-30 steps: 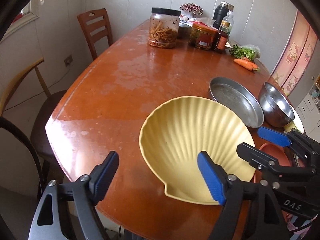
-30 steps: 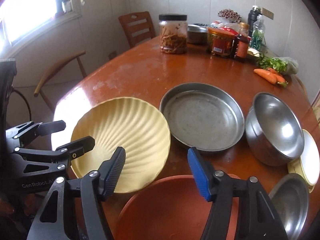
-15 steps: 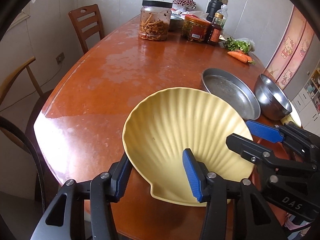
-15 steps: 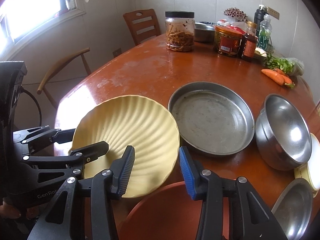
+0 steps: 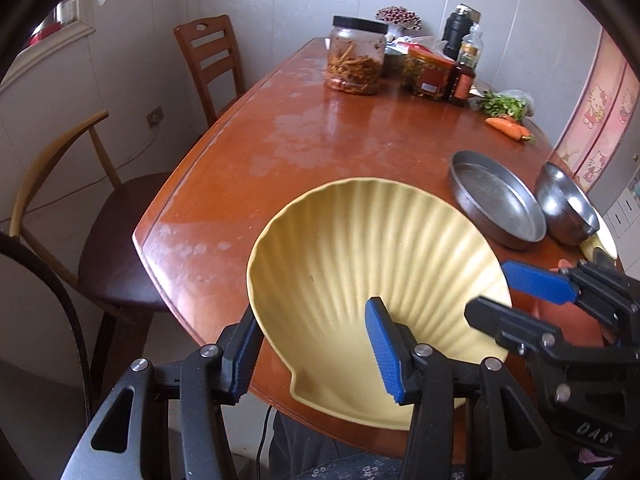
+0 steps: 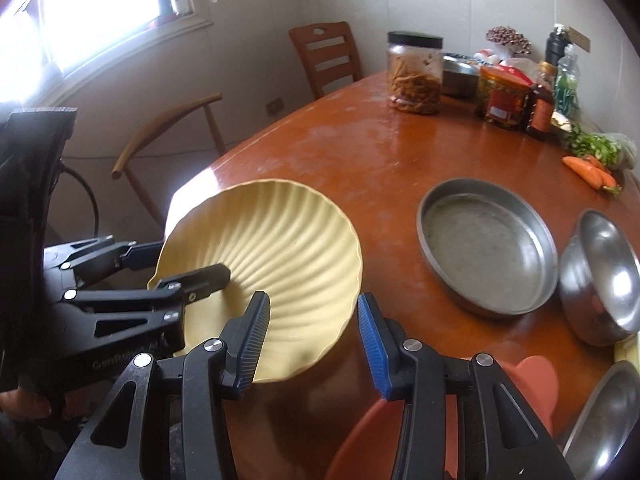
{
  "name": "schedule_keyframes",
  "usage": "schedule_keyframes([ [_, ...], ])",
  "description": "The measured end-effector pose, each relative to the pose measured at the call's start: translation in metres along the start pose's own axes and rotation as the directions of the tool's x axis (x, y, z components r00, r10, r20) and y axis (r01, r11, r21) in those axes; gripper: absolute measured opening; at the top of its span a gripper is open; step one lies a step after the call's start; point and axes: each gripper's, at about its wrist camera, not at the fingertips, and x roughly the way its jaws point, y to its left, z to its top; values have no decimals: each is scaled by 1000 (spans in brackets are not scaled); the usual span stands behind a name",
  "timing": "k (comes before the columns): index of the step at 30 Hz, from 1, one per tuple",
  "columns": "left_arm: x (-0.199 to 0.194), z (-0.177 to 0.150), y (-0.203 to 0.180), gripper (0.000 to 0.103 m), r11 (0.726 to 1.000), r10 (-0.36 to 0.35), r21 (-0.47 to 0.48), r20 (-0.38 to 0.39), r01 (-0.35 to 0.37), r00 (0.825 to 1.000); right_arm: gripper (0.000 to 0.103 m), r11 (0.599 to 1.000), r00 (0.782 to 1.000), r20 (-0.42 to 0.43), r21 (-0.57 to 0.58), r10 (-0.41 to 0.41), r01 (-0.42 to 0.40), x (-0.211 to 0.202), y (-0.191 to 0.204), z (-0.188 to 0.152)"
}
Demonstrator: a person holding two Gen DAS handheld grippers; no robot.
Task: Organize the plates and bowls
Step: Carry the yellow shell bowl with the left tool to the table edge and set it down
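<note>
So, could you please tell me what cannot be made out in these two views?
Both grippers' jaws have just been closing, the rim of the yellow plate between them.
- Right wrist view: red bowl, mostly behind the right gripper, cut by the bottom edge.
- Same view: steel dish, cut by the corner.
- Both views: whether the right jaws press the plate is unclear.
- Left wrist view: left gripper covers the plate's near rim.
- Jar label: too small.
</note>
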Motion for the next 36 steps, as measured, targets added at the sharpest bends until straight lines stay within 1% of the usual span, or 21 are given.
schedule_keyframes([
  [5, 9, -1, 4, 51, 1000, -1, -5, -19, 0, 1000, 47, 1000, 999, -33, -5, 5, -5, 9, 3, -6],
  [8, 12, 1, 4, 51, 1000, 5, -8, -15, -5, 1000, 48, 1000, 1000, -28, -5, 6, -6, 10, 2, -6],
  [10, 13, 3, 5, 51, 1000, 0, -15, -14, -1, 1000, 49, 1000, 1000, -26, -4, 10, -10, 10, 2, -6],
  [16, 14, 8, 8, 51, 999, -10, -35, -5, 9, 1000, 49, 1000, 1000, -18, 15, 16, -16, 8, -1, -6],
  [20, 5, 11, 11, 57, 999, 0, -54, 19, 1, 1000, 49, 1000, 1000, 6, 28, 11, -11, 0, -5, -5],
  [21, 1, 12, 11, 59, 999, 3, -54, 33, -1, 999, 50, 999, 1000, 19, 34, 6, -7, -4, -6, -4],
  [23, -7, 14, 10, 59, 998, 5, -55, 58, -1, 998, 55, 999, 999, 39, 36, -3, 2, -10, -8, -4],
  [26, -24, 15, 6, 62, 999, -2, -50, 99, 7, 995, 57, 999, 997, 75, 53, -13, 9, -24, -12, -5],
  [28, -36, 14, -1, 66, 999, -26, -38, 128, 31, 991, 57, 998, 995, 101, 68, -22, 15, -37, -16, -6],
  [31, -52, 12, -19, 68, 998, -62, -3, 159, 64, 985, 62, 995, 987, 150, 89, -58, 45, -63, -25, -12],
  [36, -69, 5, -51, 68, 990, -132, 62, 177, 123, 975, 67, 980, 962, 232, 171, -140, 101, -115, -51, -32],
])
